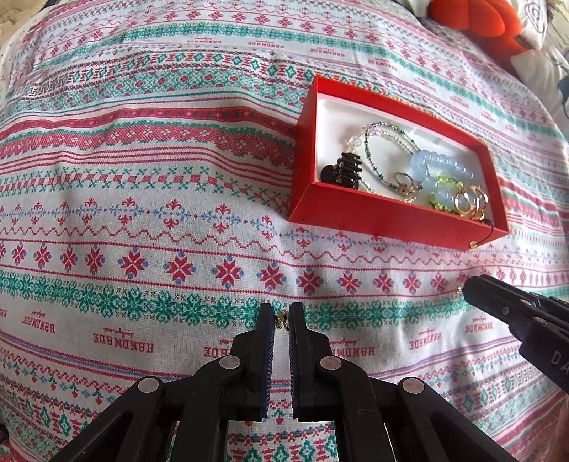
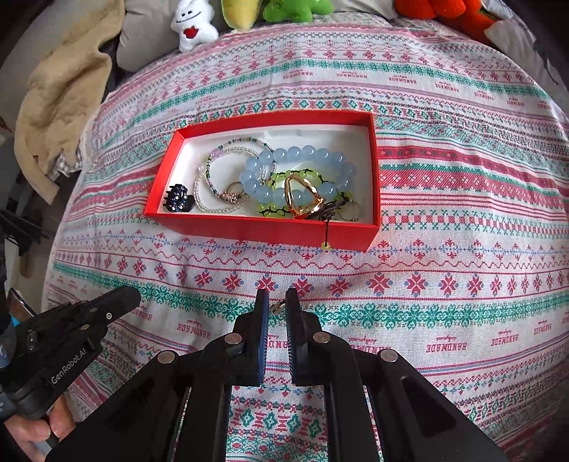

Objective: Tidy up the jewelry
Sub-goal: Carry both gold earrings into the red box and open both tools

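An open red box (image 1: pixel 391 218) (image 2: pixel 263 229) lies on the patterned bedspread, ahead and to the right in the left wrist view. It holds a pale blue bead bracelet (image 2: pixel 302 156), a green bead bracelet (image 2: pixel 270 208), thin beaded strands (image 2: pixel 213 170), gold rings (image 2: pixel 302 199) and a dark hair claw (image 2: pixel 177 200). My left gripper (image 1: pixel 281 313) is shut on a tiny gold piece (image 1: pixel 282 317) just above the cloth. My right gripper (image 2: pixel 276 302) pinches another small gold piece (image 2: pixel 278 307) and also shows at the right edge of the left wrist view (image 1: pixel 469 287). The left gripper (image 2: pixel 131 296) sits at the right wrist view's left.
Plush toys (image 2: pixel 193 25) line the far edge of the bed, with an orange one (image 1: pixel 473 17) at the back right. A beige blanket (image 2: pixel 60 103) is heaped at the left. A green bead on a dark cord (image 2: pixel 324 245) hangs over the box's front wall. A hand (image 2: pixel 32 437) holds the left gripper's handle.
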